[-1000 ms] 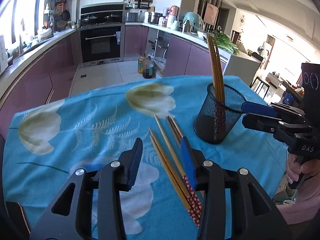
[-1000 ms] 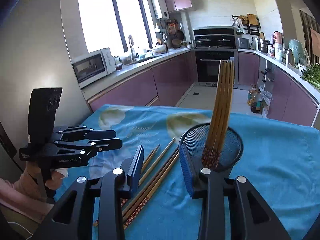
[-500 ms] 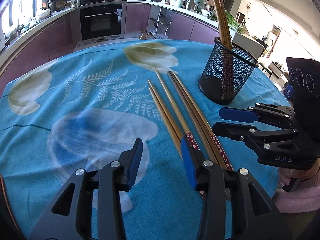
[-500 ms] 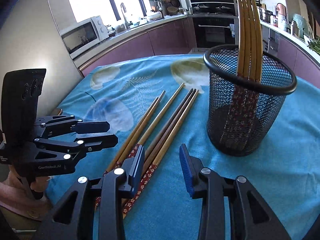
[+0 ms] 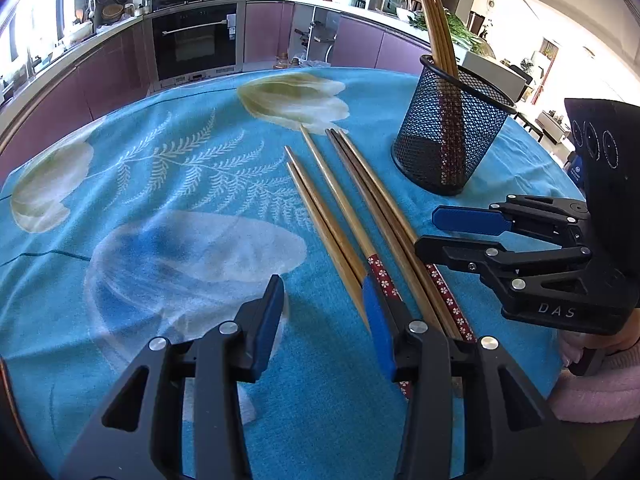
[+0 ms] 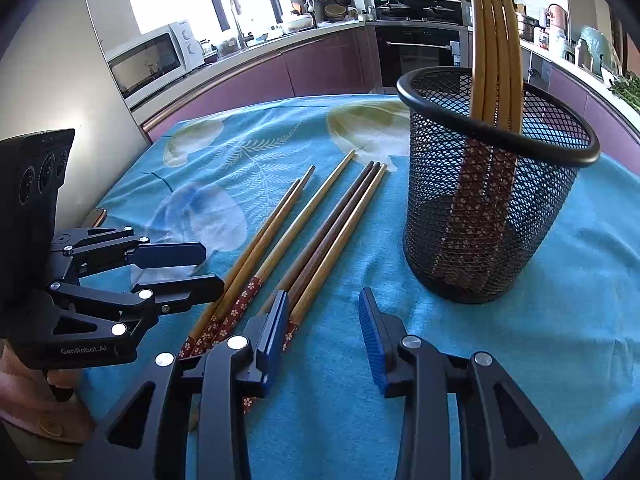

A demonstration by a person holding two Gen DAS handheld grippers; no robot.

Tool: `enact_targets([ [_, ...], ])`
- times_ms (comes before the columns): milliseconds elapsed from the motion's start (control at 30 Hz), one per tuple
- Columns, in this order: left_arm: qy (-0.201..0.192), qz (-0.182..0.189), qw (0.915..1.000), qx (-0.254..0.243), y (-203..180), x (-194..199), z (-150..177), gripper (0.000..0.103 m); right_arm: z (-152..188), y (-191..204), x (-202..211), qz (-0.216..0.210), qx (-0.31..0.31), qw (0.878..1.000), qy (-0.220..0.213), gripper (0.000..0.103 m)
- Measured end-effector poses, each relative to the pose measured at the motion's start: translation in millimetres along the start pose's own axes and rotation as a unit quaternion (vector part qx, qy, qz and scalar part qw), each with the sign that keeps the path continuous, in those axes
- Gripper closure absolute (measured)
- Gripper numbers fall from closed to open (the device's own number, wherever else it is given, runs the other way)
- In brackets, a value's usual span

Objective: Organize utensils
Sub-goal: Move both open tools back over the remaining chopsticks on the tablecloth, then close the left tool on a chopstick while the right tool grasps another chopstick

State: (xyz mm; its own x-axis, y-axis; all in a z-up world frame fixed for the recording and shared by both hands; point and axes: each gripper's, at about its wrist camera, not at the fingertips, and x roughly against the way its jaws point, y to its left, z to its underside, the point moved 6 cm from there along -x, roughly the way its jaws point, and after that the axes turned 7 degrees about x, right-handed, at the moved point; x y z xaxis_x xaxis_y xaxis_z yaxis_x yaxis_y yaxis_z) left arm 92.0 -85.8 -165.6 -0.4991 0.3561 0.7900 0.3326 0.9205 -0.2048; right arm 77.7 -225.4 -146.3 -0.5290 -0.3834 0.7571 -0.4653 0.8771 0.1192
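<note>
Several wooden chopsticks (image 5: 344, 216) with red flowered ends lie side by side on the blue tablecloth; they also show in the right wrist view (image 6: 304, 236). A black mesh cup (image 5: 452, 136) holds several upright chopsticks (image 6: 492, 52); the cup stands to the right in the right wrist view (image 6: 492, 216). My left gripper (image 5: 324, 316) is open and empty, low over the chopsticks' near ends, its right finger beside them. My right gripper (image 6: 324, 328) is open and empty, its left finger over the chopsticks' decorated ends, the cup ahead to the right.
The blue floral tablecloth (image 5: 168, 208) covers a table. Each gripper appears in the other's view: the right one (image 5: 520, 248) and the left one (image 6: 132, 272). Kitchen counters, an oven (image 5: 196, 40) and a microwave (image 6: 152, 60) stand behind.
Both grippers have drawn back from the cup and come down toward the near ends of the lying chopsticks. Both stay open and empty.
</note>
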Motion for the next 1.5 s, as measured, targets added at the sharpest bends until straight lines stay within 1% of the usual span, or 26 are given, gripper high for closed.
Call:
enact_targets([
  [200,0.000,-0.004,1.0000,-0.001,1.1,-0.7,1.8,0.063,0.8,-1.4,1.4,0.007,0.003,1.000,0.005,0.069],
  [333,0.000,-0.022,0.9997,-0.007,1.9,0.2,1.9,0.065,2.9,-4.3,3.9,0.016,0.005,1.000,0.008,0.069],
  [500,0.004,-0.009,0.9999,0.005,3.3,-0.3,0.8,0.065,3.0,-4.8,2.7,0.020,0.003,1.000,0.007,0.069],
  [567,0.003,0.002,1.0000,0.006,1.9,0.5,1.4,0.065,2.4,-5.7,2.4,0.018,0.002,1.000,0.006,0.068],
  [733,0.006,-0.003,1.0000,-0.002,-1.0,-4.4,1.5,0.065,-0.4,-6.3,0.4,0.017,-0.001,1.000,0.005,0.069],
  [833,0.007,-0.007,0.9999,-0.003,0.1,-5.2,0.5,0.067,-1.5,-6.0,-0.4,0.018,0.000,1.000,0.005,0.069],
  [900,0.009,-0.006,0.9999,-0.002,1.8,-5.6,0.0,0.070,-2.8,-7.4,-1.2,0.019,-0.001,1.000,0.005,0.069],
  [967,0.013,-0.011,0.9999,0.002,4.5,-6.4,-1.2,0.078,-4.2,-8.0,-2.8,0.021,-0.001,1.000,0.004,0.069],
  [1000,0.014,-0.012,0.9998,0.005,6.5,-6.6,-2.0,0.079,-4.9,-8.0,-3.5,0.023,0.000,1.000,0.004,0.069],
  [1067,0.016,-0.008,0.9998,0.011,9.6,-7.2,-3.5,0.079,-6.6,-7.9,-5.2,0.027,0.001,1.000,0.004,0.069],
  [1167,0.014,-0.015,0.9997,0.009,10.9,-9.2,-6.5,0.079,-9.9,-7.5,-8.6,0.031,0.003,1.000,0.004,0.069],
  [1233,0.013,-0.015,0.9997,0.011,11.1,-10.8,-7.9,0.080,-10.9,-8.3,-9.8,0.033,0.002,0.999,0.004,0.072],
  [1267,0.012,-0.016,0.9997,0.013,11.2,-11.7,-9.3,0.082,-11.9,-9.4,-10.6,0.035,0.000,0.999,0.003,0.077],
  [1300,0.011,-0.017,0.9997,0.015,11.3,-12.6,-10.4,0.084,-12.6,-10.7,-11.1,0.033,-0.004,0.999,0.003,0.079],
  [1333,0.012,-0.016,0.9997,0.017,11.4,-13.2,-11.2,0.088,-13.1,-11.9,-11.3,0.030,-0.009,1.000,0.001,0.086],
  [1367,0.012,-0.015,0.9996,0.021,11.6,-13.4,-11.8,0.089,-13.6,-12.2,-12.2,0.026,-0.014,1.000,0.001,0.093],
  [1500,0.009,-0.012,0.9995,0.030,12.4,-12.7,-11.9,0.093,-12.5,-16.0,-11.6,0.014,-0.035,0.999,-0.004,0.095],
])
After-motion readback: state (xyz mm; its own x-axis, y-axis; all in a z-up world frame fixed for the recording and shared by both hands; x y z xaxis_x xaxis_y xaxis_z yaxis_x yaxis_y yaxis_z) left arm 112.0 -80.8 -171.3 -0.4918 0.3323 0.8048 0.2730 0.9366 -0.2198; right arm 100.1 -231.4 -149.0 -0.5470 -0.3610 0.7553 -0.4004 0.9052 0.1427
